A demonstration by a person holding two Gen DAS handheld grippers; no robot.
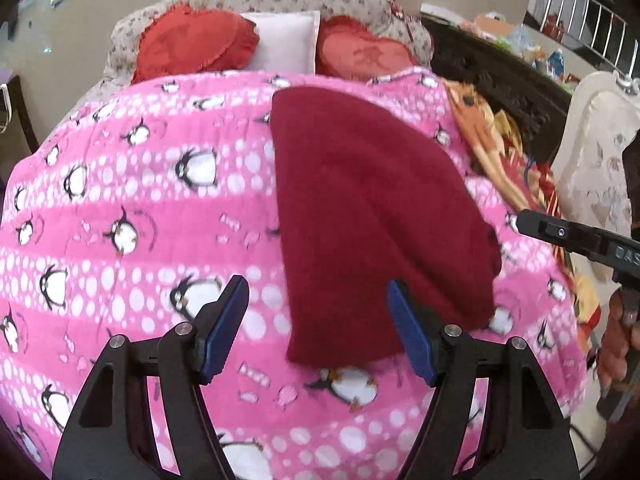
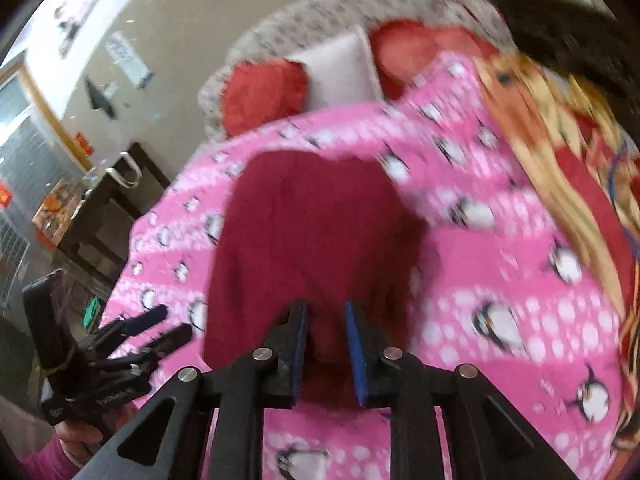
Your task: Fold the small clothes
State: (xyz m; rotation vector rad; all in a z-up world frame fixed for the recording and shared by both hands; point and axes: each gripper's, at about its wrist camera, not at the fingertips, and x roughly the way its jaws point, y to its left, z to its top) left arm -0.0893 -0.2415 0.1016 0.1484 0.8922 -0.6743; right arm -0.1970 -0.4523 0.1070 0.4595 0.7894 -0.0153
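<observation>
A dark red garment (image 1: 372,208) lies folded lengthwise on the pink penguin blanket (image 1: 120,208). My left gripper (image 1: 316,320) is open and empty, hovering over the garment's near left edge. In the right wrist view the same garment (image 2: 312,224) lies ahead, blurred by motion. My right gripper (image 2: 325,344) has its jaws partly apart over the garment's near end, and red cloth shows between them; I cannot tell whether it grips. The right gripper's finger (image 1: 560,234) reaches in at the right of the left wrist view. The left gripper (image 2: 160,328) shows at the left of the right wrist view.
Red heart cushions (image 1: 192,46) and a white pillow (image 1: 286,42) lie at the head of the bed. An orange patterned blanket (image 1: 504,148) lies along the bed's right side. A dark table (image 2: 104,208) stands left of the bed. A pale chair (image 1: 596,152) stands at right.
</observation>
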